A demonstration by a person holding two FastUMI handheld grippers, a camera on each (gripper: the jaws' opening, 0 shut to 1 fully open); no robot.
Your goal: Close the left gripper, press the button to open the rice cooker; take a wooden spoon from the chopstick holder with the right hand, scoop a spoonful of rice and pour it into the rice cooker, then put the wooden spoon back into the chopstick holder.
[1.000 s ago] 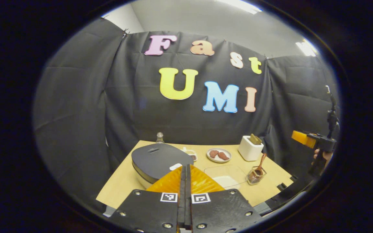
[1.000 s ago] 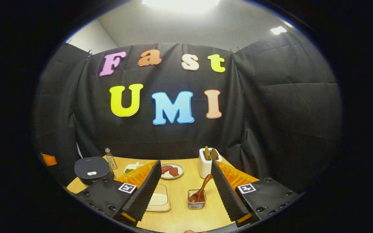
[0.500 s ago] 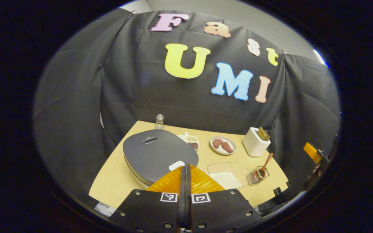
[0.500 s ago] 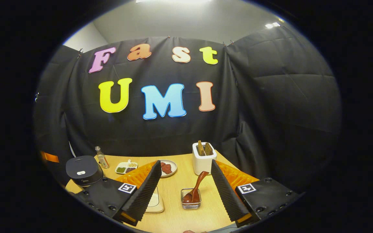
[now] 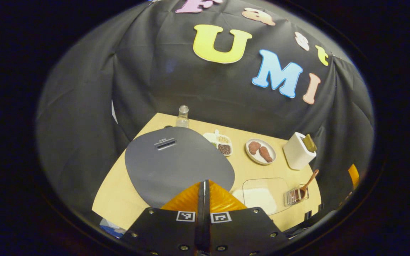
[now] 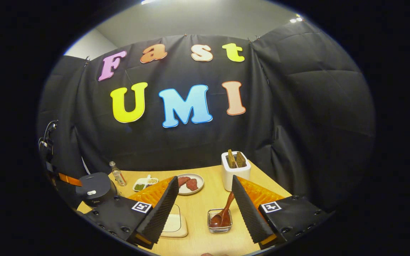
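Observation:
The rice cooker point(image 5: 176, 161) has a flat dark grey lid that lies down. My left gripper point(image 5: 204, 183) is shut with nothing between its fingers, and its tips hang over the lid's near edge, covering the button. In the right gripper view the cooker point(image 6: 94, 186) stands at the far left with its white button point(image 6: 91, 192) showing. The wooden spoon point(image 6: 224, 213) leans in the wire chopstick holder point(image 6: 219, 224), just ahead of my open right gripper point(image 6: 203, 179). Beside the holder lies a clear dish of white rice point(image 6: 174, 225). The left gripper view shows spoon point(image 5: 309, 181), holder point(image 5: 295, 195) and rice dish point(image 5: 260, 193).
On the wooden table point(image 6: 205, 202) stand a white toaster-like box point(image 6: 235, 170), a plate with brown pieces point(image 6: 189, 183), a small divided dish point(image 6: 144, 184) and a glass bottle point(image 6: 118, 174). The black cloth wall closes the back and both sides.
My left gripper has moved down and forward over the cooker lid, which now looks larger; its tips now cover the white button. The right gripper has shifted only slightly and stays open.

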